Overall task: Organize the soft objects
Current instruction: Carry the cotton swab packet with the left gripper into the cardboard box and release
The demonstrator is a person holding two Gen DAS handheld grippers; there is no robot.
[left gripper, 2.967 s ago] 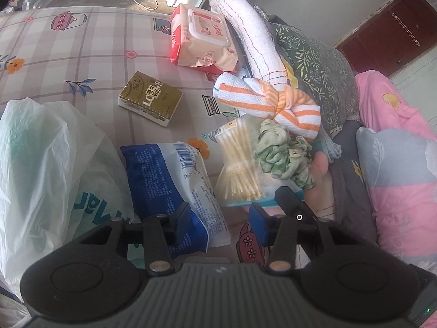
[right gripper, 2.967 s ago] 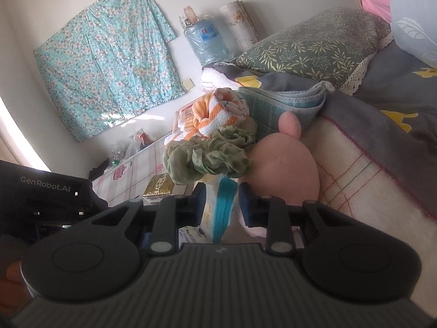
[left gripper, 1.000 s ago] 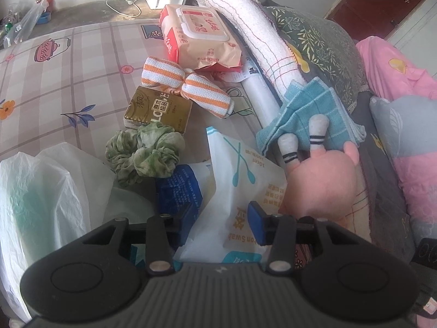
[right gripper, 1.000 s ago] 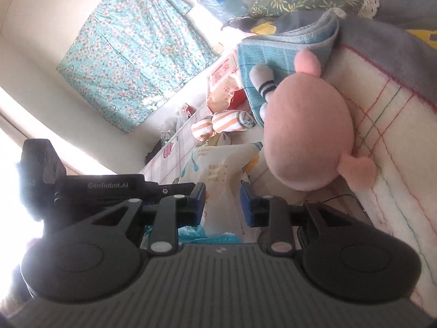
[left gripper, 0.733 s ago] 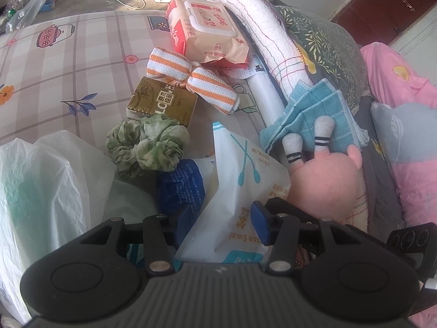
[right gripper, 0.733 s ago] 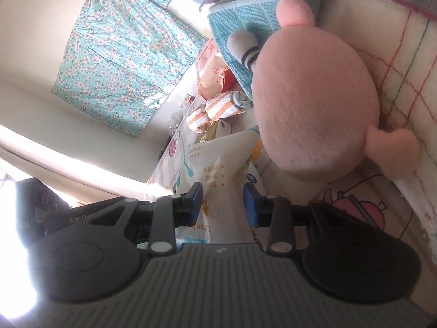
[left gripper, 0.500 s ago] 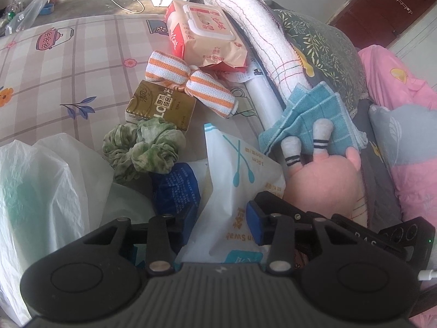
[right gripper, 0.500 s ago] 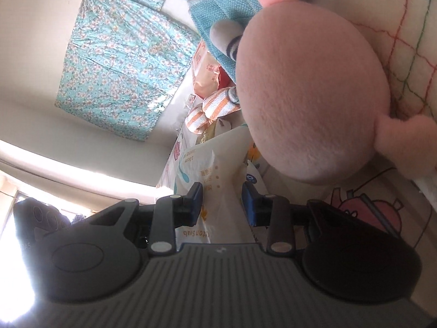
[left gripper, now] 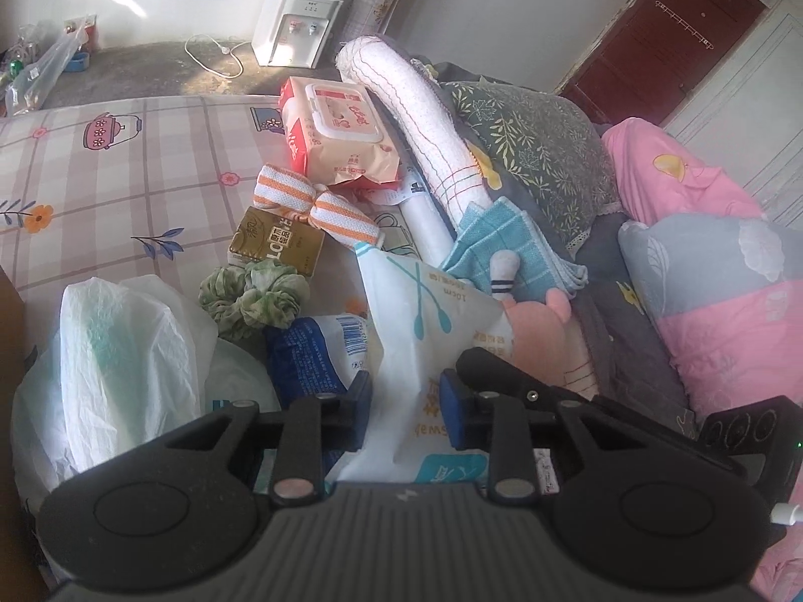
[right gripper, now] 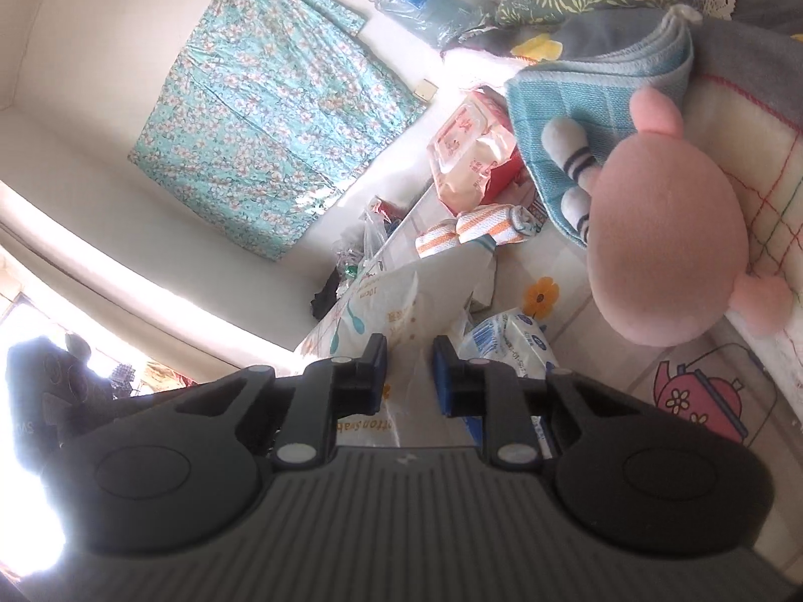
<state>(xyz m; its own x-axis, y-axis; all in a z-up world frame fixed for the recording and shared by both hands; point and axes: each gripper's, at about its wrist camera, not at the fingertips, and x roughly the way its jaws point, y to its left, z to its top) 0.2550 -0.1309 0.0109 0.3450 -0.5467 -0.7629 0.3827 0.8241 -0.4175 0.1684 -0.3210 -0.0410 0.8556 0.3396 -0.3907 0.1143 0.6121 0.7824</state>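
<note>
- Left gripper [left gripper: 405, 404]: jaws closing around the lower part of the white cotton swab bag [left gripper: 426, 321]; bag between the blue pads, contact of the pads with the plastic not clear.
- Right gripper [right gripper: 407, 376]: jaws closing, same cotton swab bag [right gripper: 401, 301] between them; narrow gap, firm pinch not confirmed.
- Pink plush toy [right gripper: 667, 246]: lying on the cream blanket with coloured grid lines [right gripper: 753, 160], striped legs resting on the folded teal towel [right gripper: 592, 95]; partly hidden behind the bag in the left wrist view [left gripper: 537, 321].
- Green scrunchie [left gripper: 253, 296]: on the bed sheet [left gripper: 125, 185], just beside the gold carton [left gripper: 276, 246] and above the blue-and-white packet [left gripper: 313, 351].
- Orange-striped knotted cloth [left gripper: 316, 213]: between the gold carton and the wet wipes pack [left gripper: 336, 135], touching the carton's upper edge.
- Rolled white towel [left gripper: 411, 120]: stretched diagonally beside the wipes, against the leaf-patterned pillow [left gripper: 537, 150].
- White plastic bag [left gripper: 110, 361]: crumpled at lower left, near the scrunchie.
</note>
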